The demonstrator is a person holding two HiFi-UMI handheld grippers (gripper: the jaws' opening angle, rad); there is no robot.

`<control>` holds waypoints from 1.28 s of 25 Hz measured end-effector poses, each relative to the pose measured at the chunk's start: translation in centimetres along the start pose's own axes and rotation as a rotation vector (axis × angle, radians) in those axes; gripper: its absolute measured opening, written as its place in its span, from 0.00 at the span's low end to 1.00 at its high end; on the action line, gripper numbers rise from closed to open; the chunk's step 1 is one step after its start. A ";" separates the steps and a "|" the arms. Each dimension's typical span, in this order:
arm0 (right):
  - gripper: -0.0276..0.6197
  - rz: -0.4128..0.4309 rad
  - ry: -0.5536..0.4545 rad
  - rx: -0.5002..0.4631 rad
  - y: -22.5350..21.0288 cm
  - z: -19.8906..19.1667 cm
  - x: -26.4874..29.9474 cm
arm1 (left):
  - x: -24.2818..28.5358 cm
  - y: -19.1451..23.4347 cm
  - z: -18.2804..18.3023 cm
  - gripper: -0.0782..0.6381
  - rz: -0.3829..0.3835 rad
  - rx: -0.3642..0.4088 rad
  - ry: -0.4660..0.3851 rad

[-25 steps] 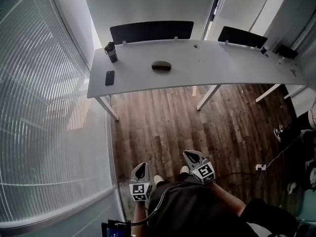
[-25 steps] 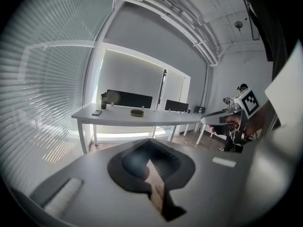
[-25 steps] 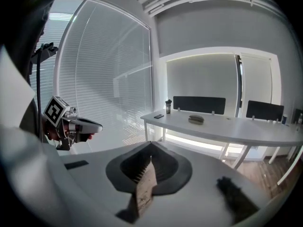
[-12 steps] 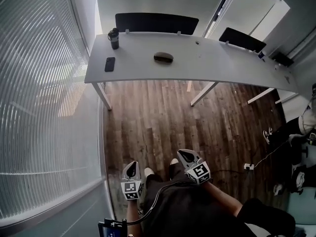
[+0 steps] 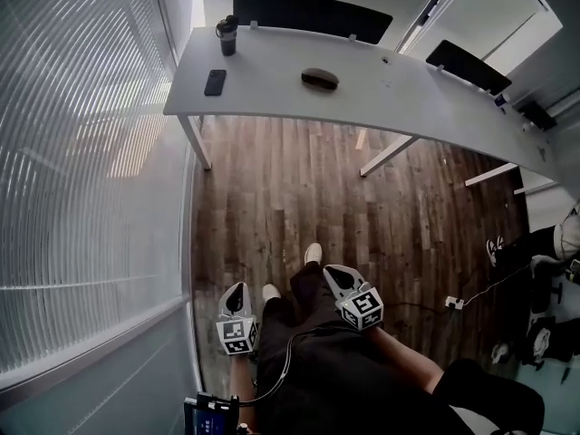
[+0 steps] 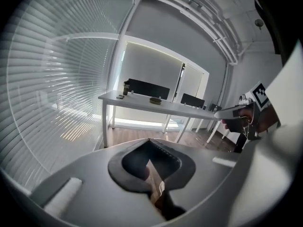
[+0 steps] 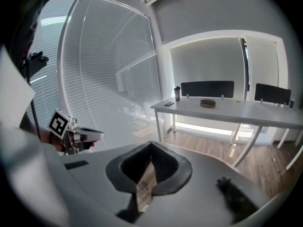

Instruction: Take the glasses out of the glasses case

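Note:
The glasses case (image 5: 320, 78), a dark closed oval, lies on the long white table (image 5: 408, 107) far ahead; it also shows small as the case (image 6: 155, 100) and the case (image 7: 208, 103) in the gripper views. My left gripper (image 5: 237, 291) and right gripper (image 5: 332, 273) hang low in front of the person's body over the wooden floor, far from the table. Both are shut with nothing between the jaws. The left gripper view looks past its gripper (image 6: 149, 140) at the right gripper (image 6: 235, 111); the right gripper view looks past its gripper (image 7: 151, 144) at the left gripper (image 7: 80, 135).
A black phone (image 5: 215, 82) and a dark bottle (image 5: 227, 34) stand at the table's left end. Dark panels (image 5: 308, 13) stand behind the table. Slatted blinds (image 5: 82, 198) line the left side. The person's shoes (image 5: 313, 254) are on the plank floor; cables and a plug (image 5: 453, 303) lie at right.
Both grippers have sunk a little and drifted left in the head view. The view has swung, so the table and case now sit higher and further right.

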State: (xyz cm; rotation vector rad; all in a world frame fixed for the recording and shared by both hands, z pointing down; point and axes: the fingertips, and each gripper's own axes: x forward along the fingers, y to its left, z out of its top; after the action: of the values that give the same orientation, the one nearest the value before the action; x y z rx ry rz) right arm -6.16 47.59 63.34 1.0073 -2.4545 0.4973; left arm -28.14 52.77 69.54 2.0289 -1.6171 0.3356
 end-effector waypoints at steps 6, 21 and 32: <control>0.05 -0.011 -0.004 0.076 -1.0 -0.6 0.1 | -1.0 -1.6 -0.3 0.11 -0.016 0.039 0.029; 0.05 -0.158 -0.083 0.205 -8.1 -0.4 -2.6 | 4.1 -6.2 1.3 0.11 -0.125 0.143 0.082; 0.05 -0.251 -0.164 0.294 -15.7 0.4 -4.2 | 10.5 -13.2 5.8 0.11 -0.258 0.201 0.084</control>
State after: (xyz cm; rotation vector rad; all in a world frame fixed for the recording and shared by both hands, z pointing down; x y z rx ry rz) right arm 7.84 39.27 63.30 1.5066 -2.3904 0.7289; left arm -13.48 42.93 66.75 2.3092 -1.2958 0.4962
